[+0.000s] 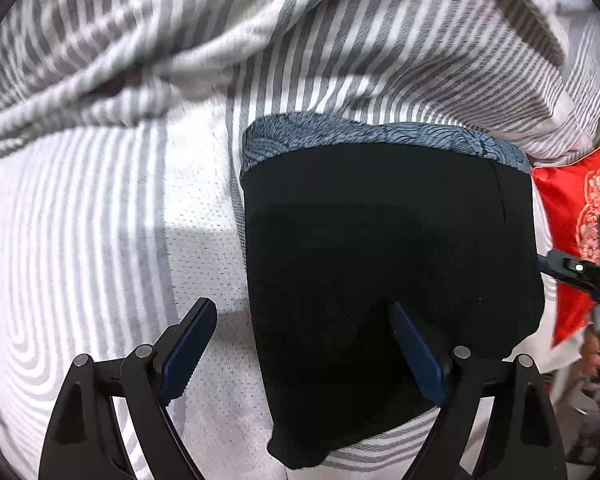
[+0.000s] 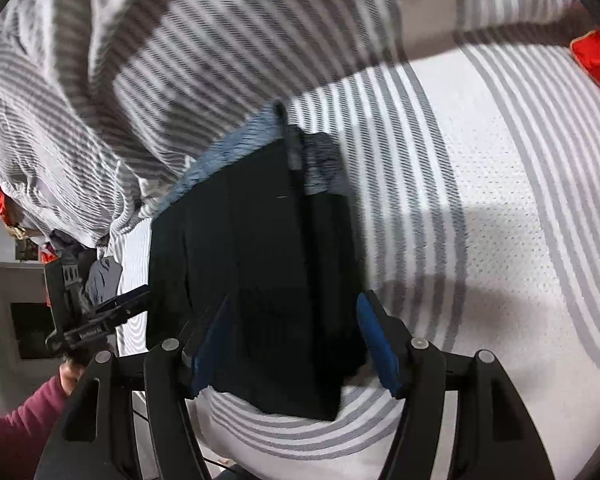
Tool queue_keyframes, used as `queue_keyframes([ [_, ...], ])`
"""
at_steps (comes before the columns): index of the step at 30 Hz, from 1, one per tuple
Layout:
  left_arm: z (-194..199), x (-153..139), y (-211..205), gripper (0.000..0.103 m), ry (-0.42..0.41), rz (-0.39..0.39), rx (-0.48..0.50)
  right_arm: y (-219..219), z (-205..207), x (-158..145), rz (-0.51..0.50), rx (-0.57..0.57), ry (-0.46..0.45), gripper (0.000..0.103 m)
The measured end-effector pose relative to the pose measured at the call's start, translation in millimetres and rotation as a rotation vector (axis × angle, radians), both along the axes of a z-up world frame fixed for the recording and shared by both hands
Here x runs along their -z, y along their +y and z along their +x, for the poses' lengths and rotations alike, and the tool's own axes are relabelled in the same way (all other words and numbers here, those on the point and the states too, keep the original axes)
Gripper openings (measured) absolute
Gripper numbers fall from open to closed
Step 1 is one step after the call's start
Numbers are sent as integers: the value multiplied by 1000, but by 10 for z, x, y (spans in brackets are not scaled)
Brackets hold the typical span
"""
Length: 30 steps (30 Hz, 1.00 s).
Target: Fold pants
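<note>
The black pants (image 1: pixel 380 264) lie folded into a compact rectangle on the striped bed sheet (image 1: pixel 100 240), with a blue patterned waistband lining (image 1: pixel 360 136) showing along the far edge. My left gripper (image 1: pixel 304 320) is open, its jaws spread over the near left part of the pants, holding nothing. In the right wrist view the pants (image 2: pixel 260 260) lie in the middle and my right gripper (image 2: pixel 294 312) is open over their near edge, empty. The right gripper also shows at the right edge of the left wrist view (image 1: pixel 580 276), and the left gripper at the left of the right wrist view (image 2: pixel 100 316).
A rumpled grey-and-white striped duvet (image 1: pixel 260 40) is piled at the far side of the bed. A red patterned cushion (image 1: pixel 580 216) lies to the right. The bed's edge, other clothes (image 2: pixel 104 276) and furniture show at the left of the right wrist view.
</note>
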<state>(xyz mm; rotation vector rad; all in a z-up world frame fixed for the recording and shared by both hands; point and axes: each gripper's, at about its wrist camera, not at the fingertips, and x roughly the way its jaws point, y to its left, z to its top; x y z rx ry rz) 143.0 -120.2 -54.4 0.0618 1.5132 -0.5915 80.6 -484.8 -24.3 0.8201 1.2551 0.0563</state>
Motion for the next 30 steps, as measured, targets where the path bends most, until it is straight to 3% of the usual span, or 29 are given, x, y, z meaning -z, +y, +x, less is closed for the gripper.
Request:
queue_keyframes([
  [6,127,215,93,90,127,-85,20,-92,111,253,101,-36,-7,68],
  [12,161,347,46,90,197,-134,58,-106,240,398,185,-75,-45,68],
  [15,195,386,18,90,218,-157,58,-107,305,467,223,-104,-59,71],
  [18,211,428,-31,98,224,-164,41,-112,324,578,291,-83,-50,72],
  [22,145,362,-115,97,174,-148,7,-73,338,588,304,-43,-23,70],
  [26,23,168,-149,78,95,-131,1,-36,305,489,318,-5,-21,49],
  [30,-104,-67,-152,61,40,-118,2,71,299,316,329,7,-55,42],
])
